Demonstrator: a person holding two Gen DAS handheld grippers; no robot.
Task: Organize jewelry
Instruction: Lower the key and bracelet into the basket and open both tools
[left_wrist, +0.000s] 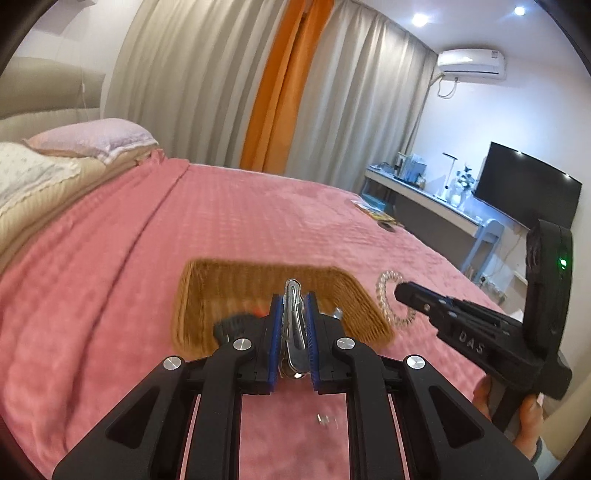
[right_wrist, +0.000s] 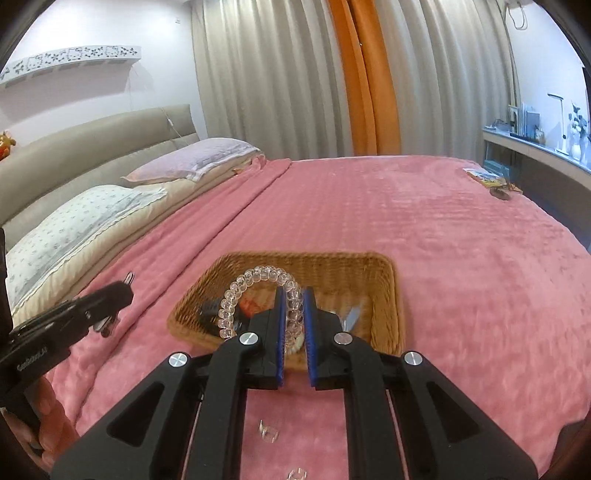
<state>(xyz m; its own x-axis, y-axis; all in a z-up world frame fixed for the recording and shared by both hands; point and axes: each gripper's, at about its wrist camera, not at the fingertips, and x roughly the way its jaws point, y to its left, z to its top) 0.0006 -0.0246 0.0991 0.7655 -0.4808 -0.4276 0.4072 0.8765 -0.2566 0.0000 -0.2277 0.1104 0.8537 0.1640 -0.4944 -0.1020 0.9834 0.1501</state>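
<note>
A: What is the left gripper (left_wrist: 293, 295) doing?

B: Its blue pads are clamped on a silver metal hair clip (left_wrist: 294, 325), which stands on edge between them with its rounded tip poking out past the fingertips. It is held above the near edge of the wicker basket (left_wrist: 207, 291)

A: And the right gripper (right_wrist: 293, 295)?

B: Closed too, pinching a clear beaded bracelet (right_wrist: 255, 278). The loop of beads arches out to the left of the pads and hangs over the basket. From the left wrist view the same bracelet shows just right of the basket, at the tip of the right gripper

A: What lies in the basket?

B: A dark object at the near left, something red-orange beside it, and a pale bluish piece at the right; all too blurred to name

A: Anything else near the tools?

B: Small clear pieces (right_wrist: 268, 432) lie on the pink blanket (right_wrist: 461, 258) close below the right gripper, and one more at the bottom edge. A small silvery bit (left_wrist: 327, 421) sits on the blanket under the left gripper

A: And further out?

B: Two pillows (right_wrist: 85, 214) and a beige headboard at the far left, grey and orange curtains (right_wrist: 354, 74) behind the bed, a desk at the right, and flat printed items (right_wrist: 487, 179) on the bed's far right corner
</note>
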